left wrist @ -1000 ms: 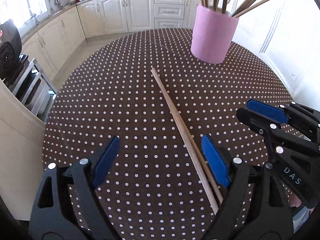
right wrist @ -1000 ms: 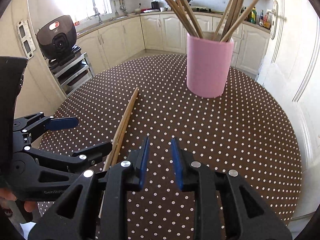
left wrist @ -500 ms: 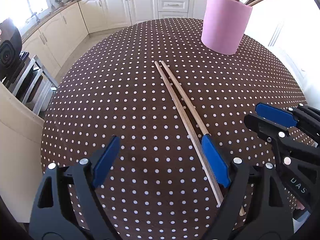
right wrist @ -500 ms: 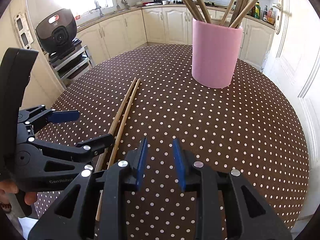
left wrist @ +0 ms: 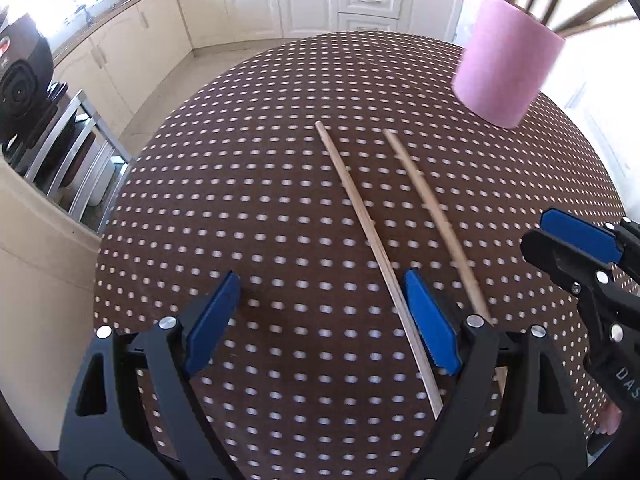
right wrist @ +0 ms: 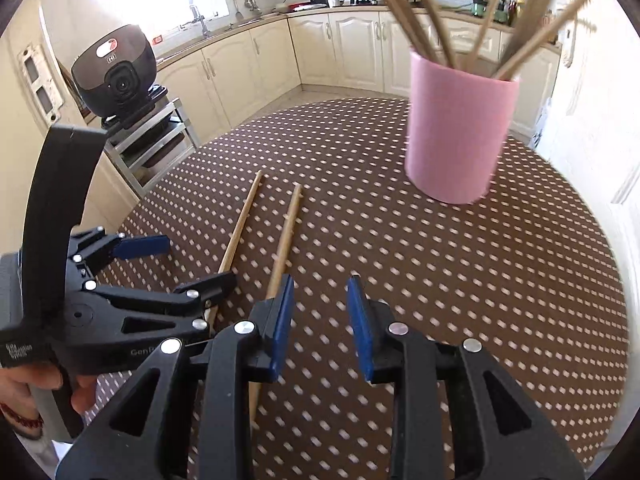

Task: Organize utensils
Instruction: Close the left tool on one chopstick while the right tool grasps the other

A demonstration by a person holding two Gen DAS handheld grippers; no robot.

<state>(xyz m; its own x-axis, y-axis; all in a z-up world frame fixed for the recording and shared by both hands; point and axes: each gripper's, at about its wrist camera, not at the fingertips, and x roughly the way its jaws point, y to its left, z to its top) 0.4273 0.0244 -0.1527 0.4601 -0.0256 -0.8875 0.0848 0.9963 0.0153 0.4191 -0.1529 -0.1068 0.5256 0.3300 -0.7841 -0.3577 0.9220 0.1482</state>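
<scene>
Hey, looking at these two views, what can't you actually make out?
- Left wrist view: the right chopstick, near end hidden behind the left tongs.
- Left wrist view: pink cup motion-blurred, its sticks cut by the top edge.
- Right wrist view: left chopstick, near end behind the left tongs.

the two sticks (left wrist: 434,216) on the table (left wrist: 240,200) no longer lie stacked as one line: a second ago they looked like a single stick, half a second ago they lay side by side and touching, and now they are clearly apart. the left gripper (left wrist: 320,320) has slid over them, its right pad now between the two. the right gripper (right wrist: 320,320) has opened a little wider, nothing in it. the pink cup (right wrist: 460,132) looks nearer.
</scene>
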